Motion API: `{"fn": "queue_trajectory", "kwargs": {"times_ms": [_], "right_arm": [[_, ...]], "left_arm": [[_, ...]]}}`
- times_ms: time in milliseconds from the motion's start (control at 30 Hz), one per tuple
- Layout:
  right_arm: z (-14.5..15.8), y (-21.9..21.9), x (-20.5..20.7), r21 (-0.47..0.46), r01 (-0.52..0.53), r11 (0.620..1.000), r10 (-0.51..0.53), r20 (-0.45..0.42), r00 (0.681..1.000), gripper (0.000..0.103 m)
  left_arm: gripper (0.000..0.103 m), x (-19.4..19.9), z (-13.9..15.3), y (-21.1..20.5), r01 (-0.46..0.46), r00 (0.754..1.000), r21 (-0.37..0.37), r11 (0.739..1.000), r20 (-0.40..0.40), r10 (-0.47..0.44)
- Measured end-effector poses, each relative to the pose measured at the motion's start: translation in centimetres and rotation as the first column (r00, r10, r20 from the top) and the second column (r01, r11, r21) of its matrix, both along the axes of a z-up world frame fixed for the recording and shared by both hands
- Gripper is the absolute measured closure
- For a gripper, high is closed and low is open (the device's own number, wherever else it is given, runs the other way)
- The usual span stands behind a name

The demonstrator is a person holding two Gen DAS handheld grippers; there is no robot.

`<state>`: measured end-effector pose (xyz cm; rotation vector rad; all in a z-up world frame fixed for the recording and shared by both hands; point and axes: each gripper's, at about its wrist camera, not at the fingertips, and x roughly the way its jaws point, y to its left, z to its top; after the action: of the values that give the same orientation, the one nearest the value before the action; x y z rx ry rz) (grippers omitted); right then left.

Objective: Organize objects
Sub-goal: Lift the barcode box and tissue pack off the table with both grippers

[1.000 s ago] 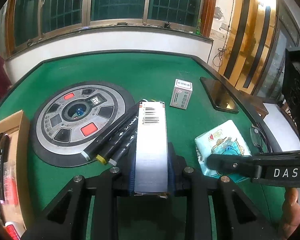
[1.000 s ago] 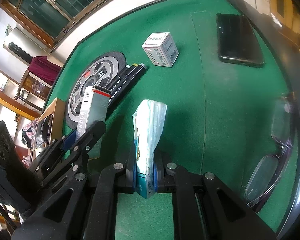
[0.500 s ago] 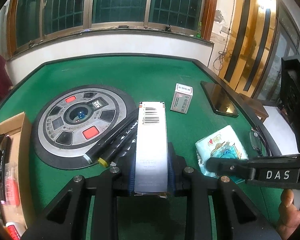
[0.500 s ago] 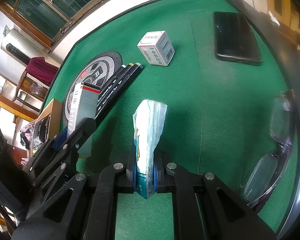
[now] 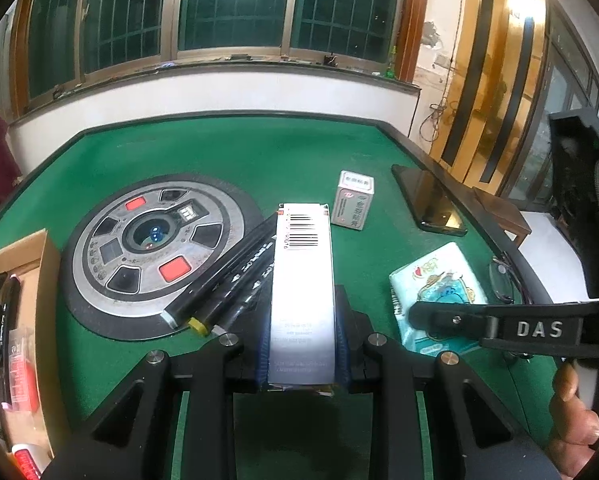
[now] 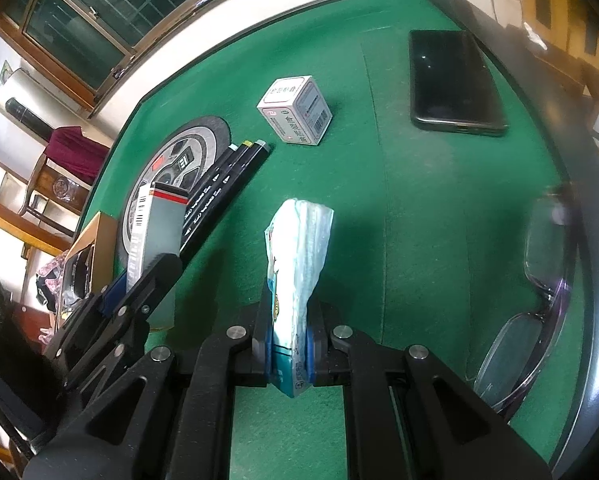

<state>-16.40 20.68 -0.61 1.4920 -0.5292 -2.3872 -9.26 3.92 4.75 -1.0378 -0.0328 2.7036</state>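
Both grippers are loaded: our left gripper (image 5: 301, 356) is clamped on a long white carton (image 5: 302, 280) with a barcode on its far end, and our right gripper (image 6: 289, 354) is squeezed tight on a soft tissue pack (image 6: 297, 256), held on edge. Both things are lifted over the near part of the green table (image 5: 219, 152), so we judge two items are picked but not yet put away.

Just beside the carton, three black markers (image 5: 227, 280) lie together, leaning onto the round grey panel (image 5: 147, 248) set in the table. Farther out stand a small medicine box (image 6: 295, 110) and a dark phone (image 6: 453, 84), with a pair of glasses (image 6: 535, 280) near the right rim.

At the left edge a cardboard box (image 5: 35, 280) already holds some items; it looks like the likely destination. Most of the sorting appears left to do.
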Motion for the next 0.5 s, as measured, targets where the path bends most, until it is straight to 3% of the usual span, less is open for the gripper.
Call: {"fn": "queue_trajectory", "kwargs": {"times_ms": [300,500], "right_arm": [[0.4,0.3,0.2,-0.022,0.005,1.0,-0.005,-0.006,1.0,0.094],[0.9,0.0,0.4,-0.015,0.011,1.0,-0.011,-0.028,1.0,0.094]], "left_arm": [[0.08,0.2,0.5,-0.3,-0.022,0.999,0.009,1.0,-0.04,0.023],[0.08,2.7,2.2,-1.0,-0.054,0.994,0.042,0.998,-0.095,0.058]]}}
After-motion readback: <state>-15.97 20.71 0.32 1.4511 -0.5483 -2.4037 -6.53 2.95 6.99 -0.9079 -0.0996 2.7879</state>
